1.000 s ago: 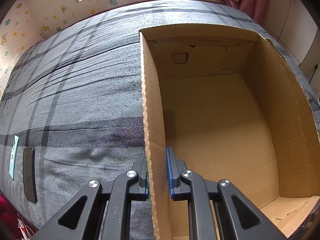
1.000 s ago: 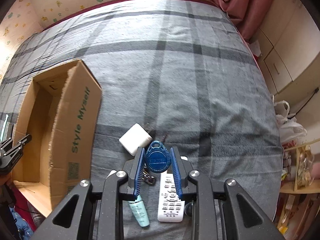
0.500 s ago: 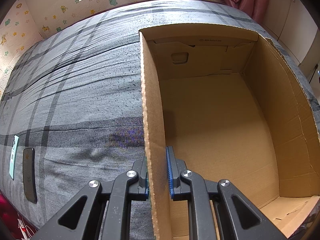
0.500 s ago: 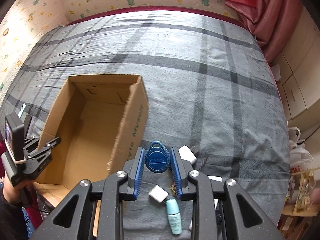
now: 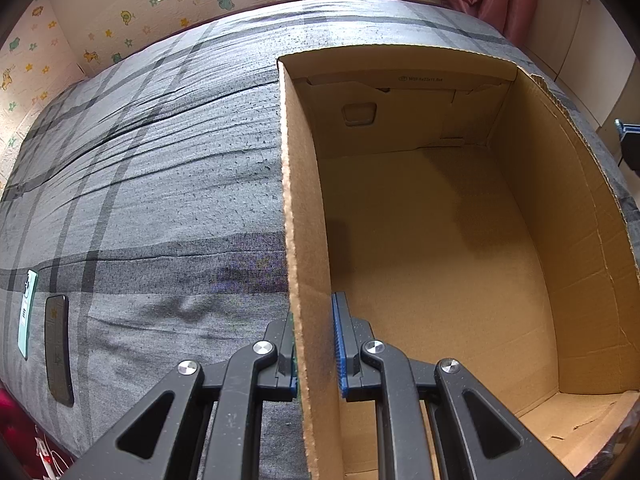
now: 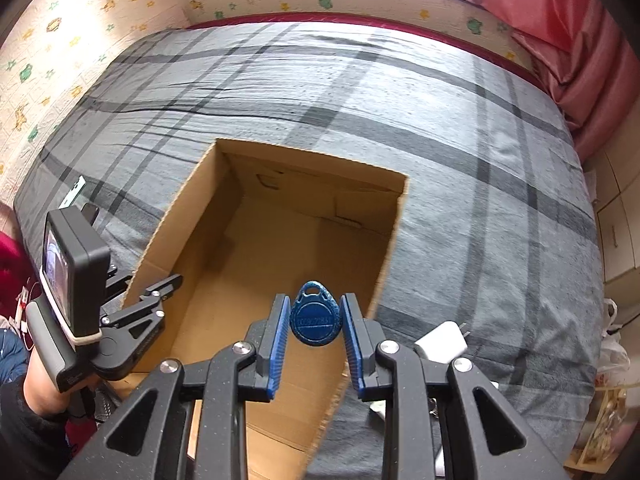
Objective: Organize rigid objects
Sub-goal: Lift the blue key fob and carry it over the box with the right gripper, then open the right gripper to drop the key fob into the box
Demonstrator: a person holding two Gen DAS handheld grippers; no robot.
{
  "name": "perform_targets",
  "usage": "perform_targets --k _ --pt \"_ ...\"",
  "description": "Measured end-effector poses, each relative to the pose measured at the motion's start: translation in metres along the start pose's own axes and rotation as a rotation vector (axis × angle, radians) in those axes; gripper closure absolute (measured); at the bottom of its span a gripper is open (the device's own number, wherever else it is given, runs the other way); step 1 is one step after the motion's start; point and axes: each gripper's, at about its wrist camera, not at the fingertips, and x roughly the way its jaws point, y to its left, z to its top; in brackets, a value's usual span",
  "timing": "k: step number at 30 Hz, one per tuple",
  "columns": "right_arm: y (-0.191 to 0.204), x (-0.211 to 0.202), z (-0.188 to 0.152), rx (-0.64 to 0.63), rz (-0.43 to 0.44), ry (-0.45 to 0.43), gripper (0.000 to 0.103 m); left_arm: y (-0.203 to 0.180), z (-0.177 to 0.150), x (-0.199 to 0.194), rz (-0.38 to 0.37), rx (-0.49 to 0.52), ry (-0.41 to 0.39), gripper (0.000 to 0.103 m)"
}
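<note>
An open cardboard box (image 6: 280, 240) lies on a grey plaid bed; its inside shows nothing in it. My left gripper (image 5: 314, 354) is shut on the box's left wall (image 5: 298, 208), one finger outside and one inside. It also shows in the right wrist view (image 6: 160, 296), clamped on the box's near-left edge. My right gripper (image 6: 315, 320) is shut on a blue teardrop key fob (image 6: 315, 316) and holds it above the box's near-right part. A white charger plug (image 6: 442, 342) lies on the bed just right of my right gripper.
A black phone (image 5: 58, 348) and a mint green flat item (image 5: 27, 320) lie on the bed at the far left. Patterned wall borders the bed behind, a red curtain (image 6: 580, 52) at the right. White cabinets (image 6: 618, 240) stand at the far right.
My right gripper has carried the blue key fob leftward from the pile of small items to over the open box. The left gripper has stayed clamped on the box wall.
</note>
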Motion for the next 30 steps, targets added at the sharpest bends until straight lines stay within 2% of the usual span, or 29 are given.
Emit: perform_targets --k 9,30 --pt "0.037 0.035 -0.001 -0.041 0.024 0.048 0.075 0.0 0.0 0.001 -0.001 0.0 0.001 0.089" --pt "0.062 0.136 -0.013 -0.035 0.007 0.232 0.075 0.001 0.0 0.001 -0.005 -0.007 0.004 0.089"
